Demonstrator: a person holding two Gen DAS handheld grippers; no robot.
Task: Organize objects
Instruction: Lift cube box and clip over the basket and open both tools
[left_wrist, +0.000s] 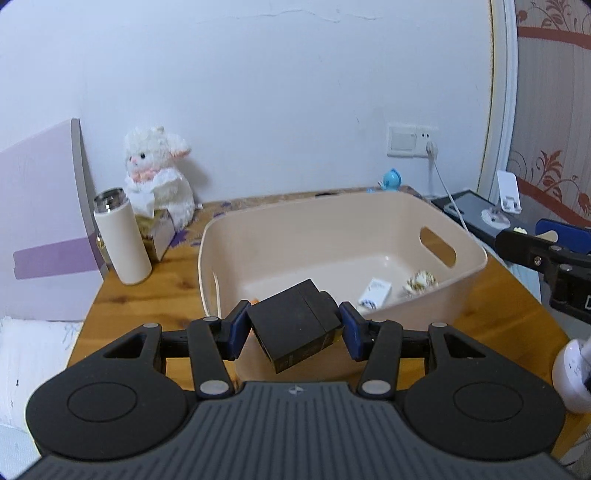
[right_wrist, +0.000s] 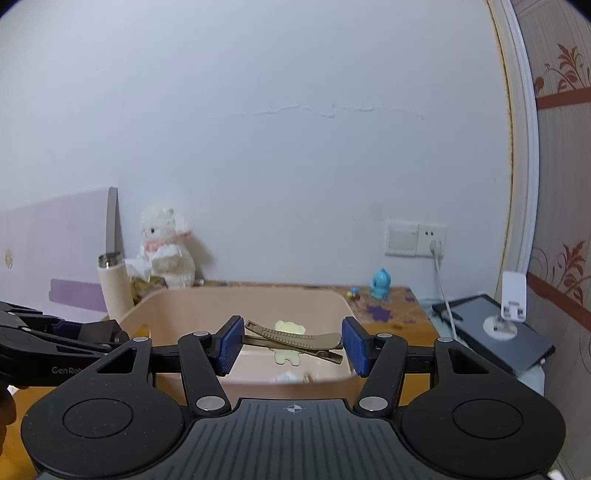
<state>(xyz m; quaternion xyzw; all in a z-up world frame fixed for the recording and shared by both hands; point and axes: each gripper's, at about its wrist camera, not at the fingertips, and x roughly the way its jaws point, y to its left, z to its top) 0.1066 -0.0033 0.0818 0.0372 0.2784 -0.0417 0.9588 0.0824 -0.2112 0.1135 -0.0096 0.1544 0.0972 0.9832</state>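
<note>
— White wall at the back, wooden tabletop (left_wrist: 155, 295) below it, and a beige bin (left_wrist: 343, 221) in the middle of the left wrist frame. What do the left tongs (left_wrist: 293, 332) hold?

— A black box (left_wrist: 295, 325), tilted, pinched between both blue pads at the lower centre, in front of the bin's near wall. The jaws stand about half open, closed on the box.

— And the right tongs (right_wrist: 291, 343)?

— Same sort of width. A brown hair clip (right_wrist: 295, 338) spans the gap crosswise, its ends against the pads, so it is held. It sits at the centre of the right wrist frame, over the bin (right_wrist: 236, 299).

— Anything inside the bin?

— A small white packet (left_wrist: 375, 291) and a crumpled patterned item (left_wrist: 421, 282) at the lower right of its floor.

— Around it?

— A white bottle (left_wrist: 122, 240) and a plush bunny (left_wrist: 159, 177) at the left, a blue figurine (left_wrist: 392, 179) behind the bin.
</note>
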